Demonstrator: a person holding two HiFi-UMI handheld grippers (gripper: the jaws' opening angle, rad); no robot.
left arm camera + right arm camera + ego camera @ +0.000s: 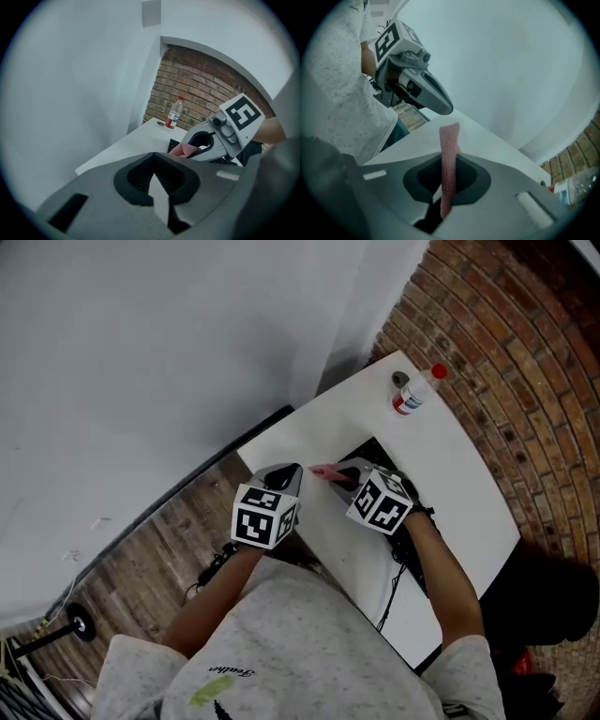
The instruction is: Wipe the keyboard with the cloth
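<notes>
The wipe looks about to begin: the cloth is picked up but not yet down on the keys, so the next move calls for lowering it onto the keyboard (410, 547) and drawing it along the rows with light, even pressure. The left gripper (286, 472) hovers just left of the keyboard's far end, above the white table (469, 484); its jaws are together with nothing between them, and it touches nothing. Just beside it, over that same end of the keyboard, the pink cloth (449, 154) stands up as a narrow folded strip. It is pinched in the right gripper (339, 476), whose jaws are clamped tight on its lower part, leaving the free end poking out toward the left gripper. Beyond the keyboard's far end, to the right, a water bottle (413, 394) stands well apart.
</notes>
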